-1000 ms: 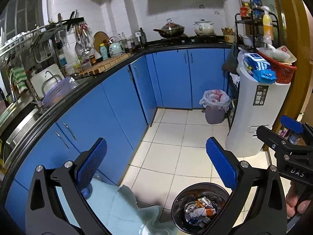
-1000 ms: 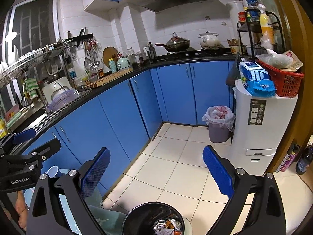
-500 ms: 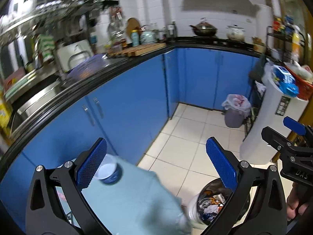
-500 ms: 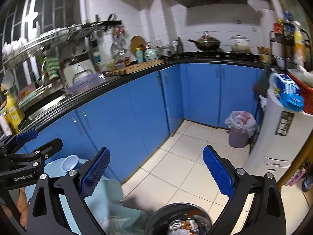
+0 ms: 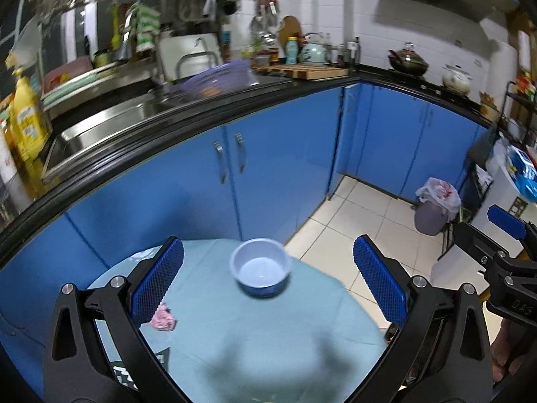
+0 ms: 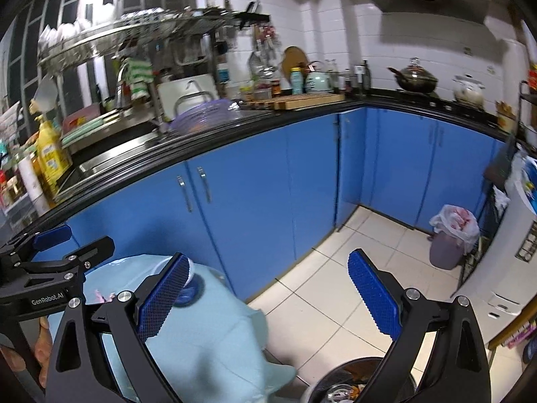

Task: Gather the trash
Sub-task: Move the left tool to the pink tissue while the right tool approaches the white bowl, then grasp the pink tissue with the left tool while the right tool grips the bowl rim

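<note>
Since a second ago you have swung both grippers up and left, away from the floor bin and onto the round table draped in a pale blue-green cloth (image 5: 268, 336). Your left gripper (image 5: 268, 282) now hangs over that table with its blue-padded jaws spread wide and nothing between them; your right gripper (image 6: 268, 299) is likewise wide open and empty, over the table's edge.

Judging by the black round bin (image 6: 342, 386) at the bottom of the right view, already holding wrappers and a can, some of the collecting is done. What looks left is the crumpled pink scrap of paper or tissue (image 5: 163, 317) lying on the cloth just beside your left gripper's left pad. The small blue bowl (image 5: 261, 267) near the table's centre appears empty and is probably not trash. A second, lined grey bin (image 5: 434, 208) stands by the far cabinets.

Readable writing: "GenRobot.AI" on the left gripper's body in the right view, and "DAS" on the right gripper's body in the left view.
</note>
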